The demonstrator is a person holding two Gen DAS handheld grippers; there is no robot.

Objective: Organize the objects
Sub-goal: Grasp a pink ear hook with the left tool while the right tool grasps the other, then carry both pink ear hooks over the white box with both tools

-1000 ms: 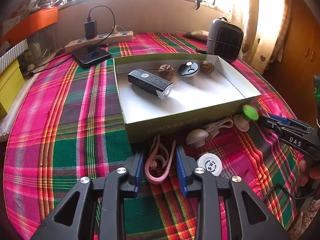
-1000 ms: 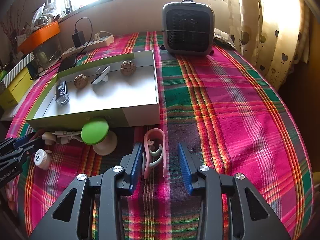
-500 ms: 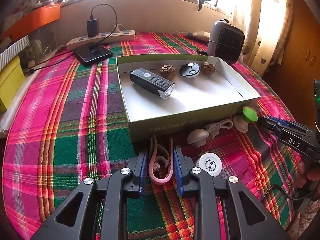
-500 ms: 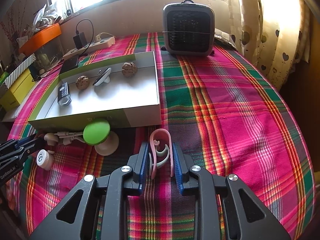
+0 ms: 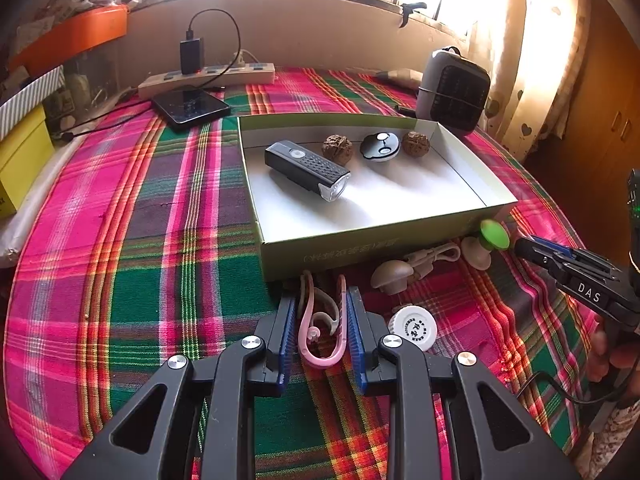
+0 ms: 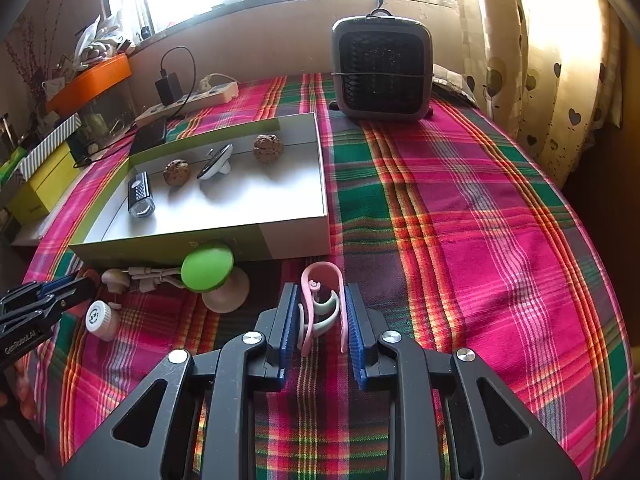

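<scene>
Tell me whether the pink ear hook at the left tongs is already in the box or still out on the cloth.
Out. The pink ear hook lies on the plaid cloth in front of the box, between the left tongs.

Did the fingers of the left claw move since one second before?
Yes. The left claw has just been closing on the pink clip; near the box.

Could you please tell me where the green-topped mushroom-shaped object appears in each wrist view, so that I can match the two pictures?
Left wrist view: the green-topped mushroom-shaped object sits at the right, off the near right corner of the open box.
Right wrist view: it is left of centre, against the open box's near wall.
Shared landmark: the grey heater at the far side of the table.
</scene>
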